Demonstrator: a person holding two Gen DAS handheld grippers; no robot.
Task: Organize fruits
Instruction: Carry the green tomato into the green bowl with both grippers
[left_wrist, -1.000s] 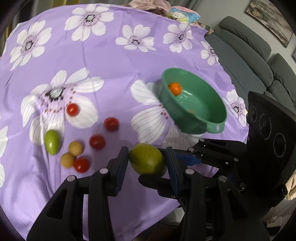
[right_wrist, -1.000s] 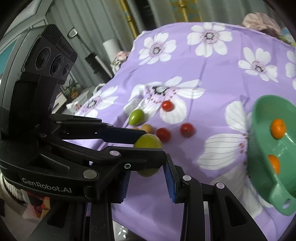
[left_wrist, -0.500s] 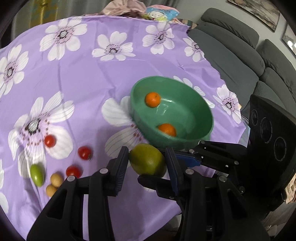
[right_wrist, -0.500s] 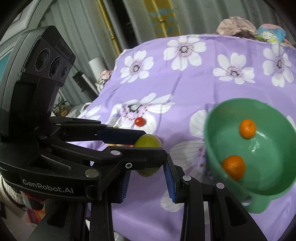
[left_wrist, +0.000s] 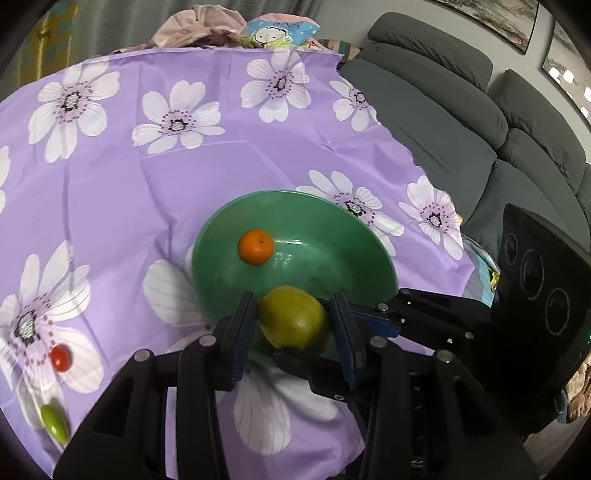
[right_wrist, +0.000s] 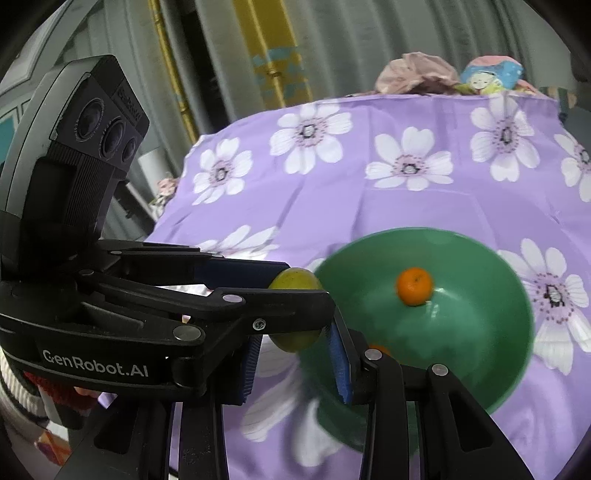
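A yellow-green mango-like fruit (left_wrist: 291, 317) (right_wrist: 295, 339) hangs over the near rim of a green bowl (left_wrist: 332, 251) (right_wrist: 480, 332). My left gripper (left_wrist: 291, 306) is shut on its sides. My right gripper (right_wrist: 295, 336) comes in from the right in the left wrist view, and its pad tips clamp the same fruit from another side. One small orange (left_wrist: 255, 246) (right_wrist: 413, 286) lies in the bowl. A second orange (right_wrist: 380, 349) peeks out behind my right finger. On the purple flowered cloth (left_wrist: 155, 192) at the lower left lie a red tomato (left_wrist: 60, 358) and a small green fruit (left_wrist: 55, 424).
A grey sofa (left_wrist: 461, 129) stands right of the table, close to its edge. A heap of cloth and a cartoon-printed bag (left_wrist: 280, 29) sit at the table's far edge. Grey curtains (right_wrist: 332, 48) hang behind.
Both grippers have carried the fruit together from above the loose fruits on the left to the bowl's near rim. The bowl now sits in the middle of both views.
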